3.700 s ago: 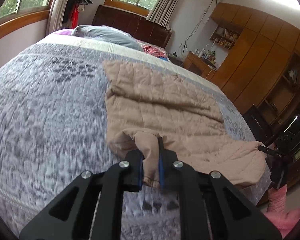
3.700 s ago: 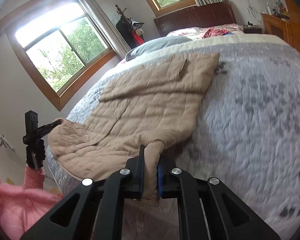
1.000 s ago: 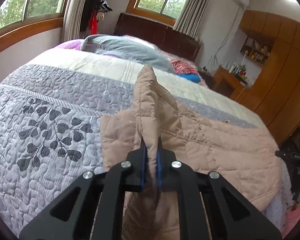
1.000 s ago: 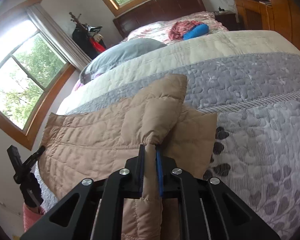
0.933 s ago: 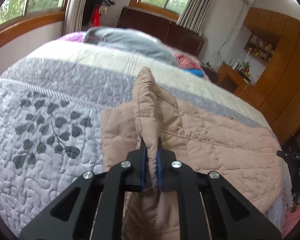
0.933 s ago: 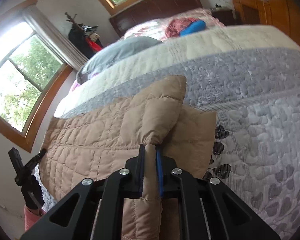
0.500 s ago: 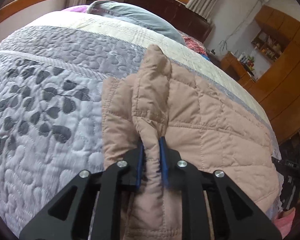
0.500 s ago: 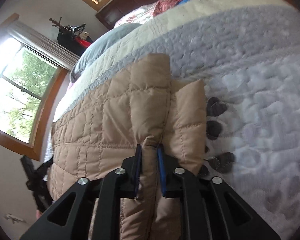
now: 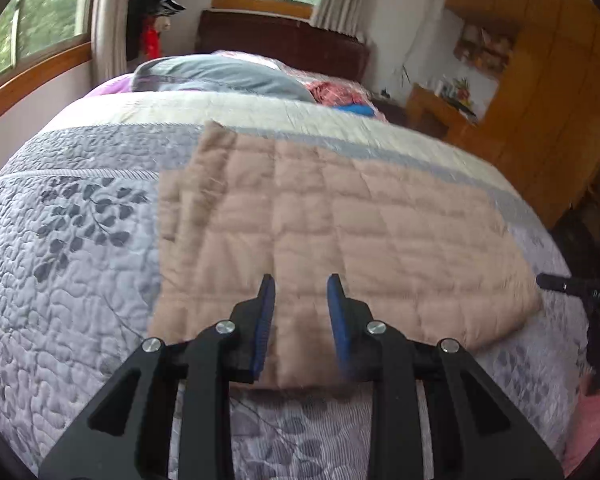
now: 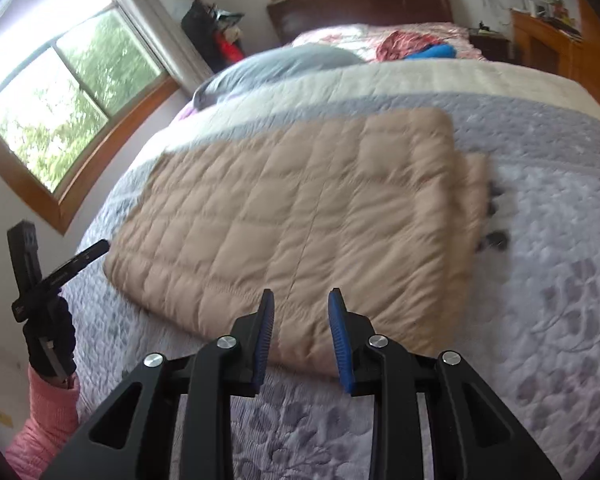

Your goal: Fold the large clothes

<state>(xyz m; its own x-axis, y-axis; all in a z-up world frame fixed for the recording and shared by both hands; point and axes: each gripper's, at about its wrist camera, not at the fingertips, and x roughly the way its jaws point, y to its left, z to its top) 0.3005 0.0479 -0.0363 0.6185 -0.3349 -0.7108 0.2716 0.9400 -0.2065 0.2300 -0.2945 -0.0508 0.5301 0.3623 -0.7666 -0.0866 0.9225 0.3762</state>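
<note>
**Quilted jacket lies folded on the bed, both tongs have let go**

The quilted jacket [image 9: 340,224], a beige padded garment, lies flat on the bed [image 9: 60,280] as a rough rectangle, on the grey quilt with the leaf pattern. In the right wrist view a narrower under-layer [image 10: 474,200] shows out along one side, so the edges of the fold are not even.

The left tongs [image 9: 300,300] have just been opening; their 2 blue pads stand apart with nothing between them, and the jacket is only behind them. The right tongs [image 10: 300,312] have also just been opening and hold nothing (the cloth lies under and beyond the tips). In the right view the left hand [image 10: 48,332], in a dark glove with a pink sleeve [image 10: 48,420], appears at the edge of the bed.

What could go wrong, in my judgement: the padded filling is springy, so the upper layer may lift or creep back now that it is free. If the next grasp takes only 1 layer, the fold will open. The near corner lies close to the edge of the bed, and a pull toward the person could drag the jacket over it.

No brand or label can be read on the jacket. There are small white marks on the black part of the left tongs, but they are too small to read.
</note>
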